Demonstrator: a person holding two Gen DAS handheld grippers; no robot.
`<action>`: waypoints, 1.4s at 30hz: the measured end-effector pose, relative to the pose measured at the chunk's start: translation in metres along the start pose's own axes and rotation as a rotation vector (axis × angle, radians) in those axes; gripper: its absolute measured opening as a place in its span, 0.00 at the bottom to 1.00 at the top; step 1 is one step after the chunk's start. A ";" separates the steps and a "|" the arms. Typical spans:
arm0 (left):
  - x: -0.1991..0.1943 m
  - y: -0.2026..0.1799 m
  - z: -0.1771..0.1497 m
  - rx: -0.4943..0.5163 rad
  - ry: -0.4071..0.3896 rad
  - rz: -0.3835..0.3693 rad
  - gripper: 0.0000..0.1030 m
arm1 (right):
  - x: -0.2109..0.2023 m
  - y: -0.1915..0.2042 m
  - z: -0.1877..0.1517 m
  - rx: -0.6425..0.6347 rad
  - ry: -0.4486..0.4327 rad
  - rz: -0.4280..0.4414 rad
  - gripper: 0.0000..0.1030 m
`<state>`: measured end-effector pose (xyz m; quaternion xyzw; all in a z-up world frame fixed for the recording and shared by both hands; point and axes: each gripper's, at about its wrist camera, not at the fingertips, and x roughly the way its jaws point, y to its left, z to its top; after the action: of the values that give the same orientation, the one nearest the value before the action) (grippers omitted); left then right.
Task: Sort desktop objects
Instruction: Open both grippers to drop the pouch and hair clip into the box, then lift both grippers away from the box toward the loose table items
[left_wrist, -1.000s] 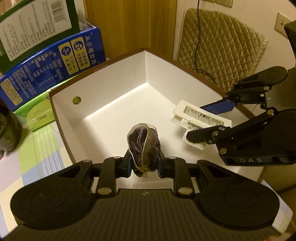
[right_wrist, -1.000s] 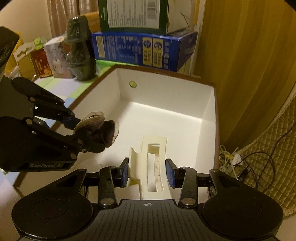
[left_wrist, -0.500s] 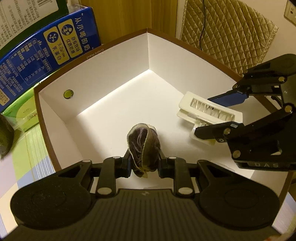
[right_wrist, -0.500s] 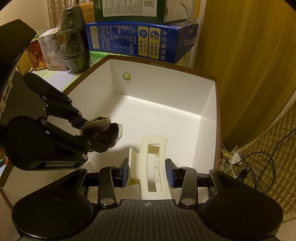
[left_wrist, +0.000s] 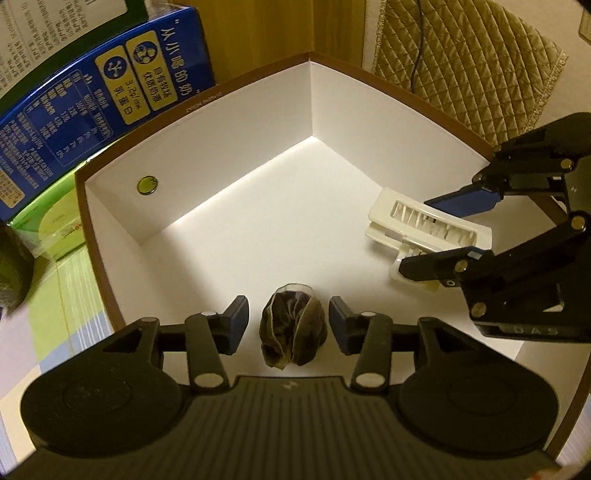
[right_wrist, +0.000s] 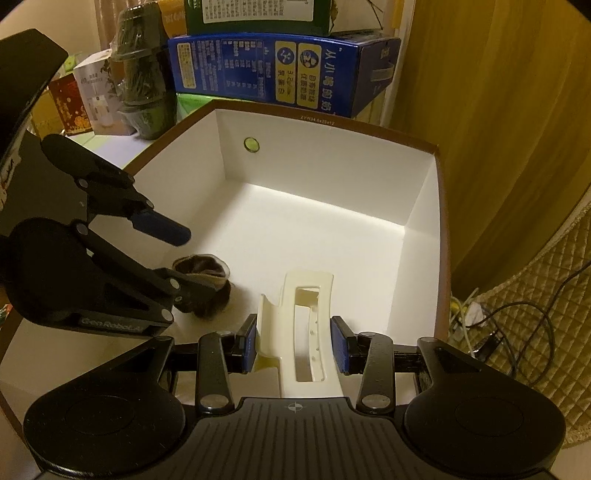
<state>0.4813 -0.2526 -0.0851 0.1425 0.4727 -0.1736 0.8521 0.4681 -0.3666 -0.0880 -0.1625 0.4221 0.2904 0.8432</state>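
A dark purple cloth scrunchie (left_wrist: 293, 329) lies on the white floor of a brown-rimmed box (left_wrist: 221, 122), between the fingers of my left gripper (left_wrist: 288, 314). Its jaws are opening and the pads stand clear of the scrunchie on both sides. From the right wrist view the scrunchie (right_wrist: 207, 288) sits below the left gripper (right_wrist: 175, 258). My right gripper (right_wrist: 294, 341) is shut on a cream plastic hair claw clip (right_wrist: 303, 328), held low inside the box (right_wrist: 332, 177). In the left wrist view the clip (left_wrist: 424, 230) sits between the right gripper's blue pads (left_wrist: 465, 201).
A blue carton (right_wrist: 280, 70) and a green box (right_wrist: 258, 14) are stacked behind the box. Dark stacked cups (right_wrist: 142, 77) and small cartons stand at the back left. A quilted cushion (left_wrist: 461, 62) and cables (right_wrist: 498, 325) lie to the right, beside a wooden panel (right_wrist: 480, 110).
My left gripper's jaws have spread apart and let go of the scrunchie, which now rests on the box floor. Both grippers sank slightly into the box. The right grip is unchanged.
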 end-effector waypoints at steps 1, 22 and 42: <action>0.000 0.000 0.000 0.001 0.000 -0.002 0.41 | 0.001 0.000 0.000 -0.002 0.003 0.001 0.37; -0.040 -0.007 -0.016 0.031 -0.063 -0.006 0.63 | -0.028 0.008 -0.014 -0.034 -0.097 -0.012 0.76; -0.107 -0.012 -0.044 -0.103 -0.076 0.038 0.87 | -0.098 0.028 -0.043 0.120 -0.138 0.020 0.98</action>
<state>0.3906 -0.2282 -0.0169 0.1008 0.4456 -0.1383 0.8787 0.3772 -0.4012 -0.0348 -0.0871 0.3813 0.2833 0.8757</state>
